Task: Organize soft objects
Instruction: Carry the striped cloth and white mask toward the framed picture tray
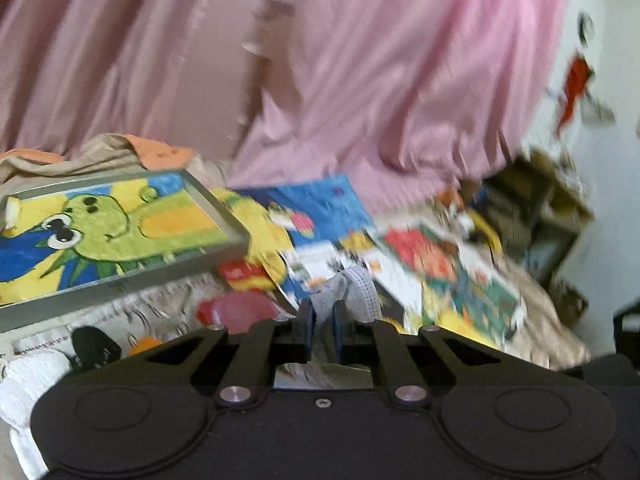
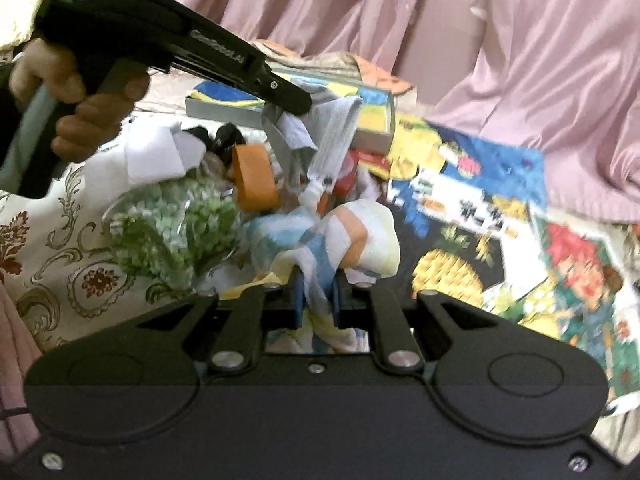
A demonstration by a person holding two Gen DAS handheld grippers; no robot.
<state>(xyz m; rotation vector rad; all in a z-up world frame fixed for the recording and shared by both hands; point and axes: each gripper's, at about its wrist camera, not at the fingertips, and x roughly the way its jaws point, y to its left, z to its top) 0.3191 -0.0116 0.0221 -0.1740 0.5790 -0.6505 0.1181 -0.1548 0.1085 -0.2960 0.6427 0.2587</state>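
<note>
Your left gripper (image 1: 322,312) pinches grey-white mesh cloth (image 1: 356,288), dangling. Your right gripper (image 2: 318,292) clamps bunched pastel striped cloth (image 2: 352,240).

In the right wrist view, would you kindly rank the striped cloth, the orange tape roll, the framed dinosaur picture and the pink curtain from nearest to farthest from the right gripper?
1. Striped cloth: pinched between the right gripper fingers.
2. Orange tape roll: just beyond, up and left.
3. Framed dinosaur picture: farther back, centre.
4. Pink curtain: at the very back.
</note>
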